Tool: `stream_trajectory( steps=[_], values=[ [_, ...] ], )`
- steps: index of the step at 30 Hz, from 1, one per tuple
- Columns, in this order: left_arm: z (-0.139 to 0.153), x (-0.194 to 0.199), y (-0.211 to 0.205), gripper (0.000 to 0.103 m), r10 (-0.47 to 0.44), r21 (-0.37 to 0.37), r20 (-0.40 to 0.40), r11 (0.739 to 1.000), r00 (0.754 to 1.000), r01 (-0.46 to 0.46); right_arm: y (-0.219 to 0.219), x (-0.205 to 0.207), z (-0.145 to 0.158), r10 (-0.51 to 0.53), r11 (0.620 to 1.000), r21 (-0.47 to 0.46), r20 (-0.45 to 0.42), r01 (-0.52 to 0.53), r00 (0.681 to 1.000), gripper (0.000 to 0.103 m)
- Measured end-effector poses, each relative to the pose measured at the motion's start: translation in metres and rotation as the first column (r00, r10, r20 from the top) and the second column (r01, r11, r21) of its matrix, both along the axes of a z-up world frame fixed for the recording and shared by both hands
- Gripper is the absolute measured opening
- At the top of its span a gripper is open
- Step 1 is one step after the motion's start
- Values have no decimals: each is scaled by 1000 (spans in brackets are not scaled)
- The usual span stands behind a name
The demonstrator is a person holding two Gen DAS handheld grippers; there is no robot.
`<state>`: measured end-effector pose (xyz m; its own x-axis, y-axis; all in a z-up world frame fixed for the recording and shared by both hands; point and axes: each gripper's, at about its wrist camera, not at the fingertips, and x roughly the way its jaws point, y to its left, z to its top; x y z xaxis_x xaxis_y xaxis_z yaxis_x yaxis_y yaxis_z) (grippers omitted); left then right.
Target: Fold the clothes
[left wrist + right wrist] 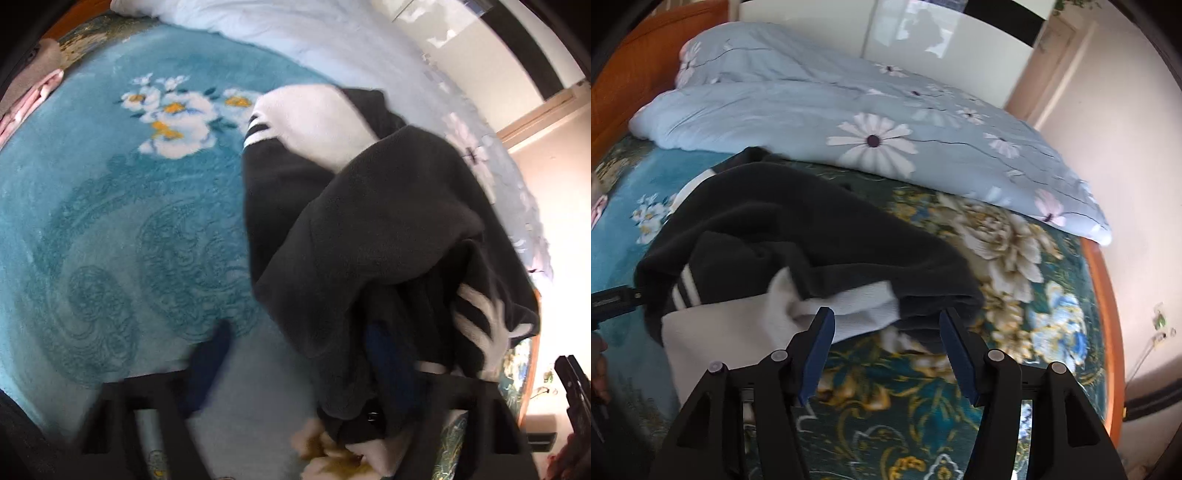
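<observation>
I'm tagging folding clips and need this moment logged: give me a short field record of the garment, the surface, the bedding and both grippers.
garment: black and white fleece top, bunched, not yet folded
surface: floral blanket on a bed
bedding: pale blue daisy duvet behind the garment
right gripper: open, fingers astride the garment's near edge
left gripper: blurred; dark fabric drapes over one finger, grip unclear

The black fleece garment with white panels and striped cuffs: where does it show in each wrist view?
Left wrist view: the black fleece garment fills centre and right, draping down toward the lower edge.
Right wrist view: it lies left of centre, bunched just beyond the right gripper.
Shared landmark: the pale blue daisy-print duvet, behind the garment in both, at the top of the left wrist view.
</observation>
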<state>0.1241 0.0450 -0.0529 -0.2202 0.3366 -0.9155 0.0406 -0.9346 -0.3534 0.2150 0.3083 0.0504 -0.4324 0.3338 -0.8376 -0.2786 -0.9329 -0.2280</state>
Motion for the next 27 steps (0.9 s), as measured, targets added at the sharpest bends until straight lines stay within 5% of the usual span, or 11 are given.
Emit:
stream_trajectory(
  steps=[4,10,13,16,21,27],
  values=[
    [6,0,-13,15,33,21,-21,999,999,-32,-16,-21,-2,12,998,-62,-3,-12,1000,60],
    [68,-1,-41,12,83,54,-236,996,968,-73,-46,-50,7,81,988,-128,-55,-88,995,60],
    [113,-1,-84,0,217,28,-385,974,897,-224,-56,-54,10,112,984,-131,-71,-120,991,60],
    [141,-11,-132,0,331,17,-477,930,814,-368,-57,-54,6,108,985,-132,-53,-114,993,60],
    [114,-21,-187,0,410,60,-333,908,849,-415,-58,-58,-13,84,978,-193,6,-81,996,60],
    [57,-1,-146,2,369,192,-142,921,919,-340,-63,-64,-19,93,960,-266,2,-89,996,60]
  ],
)
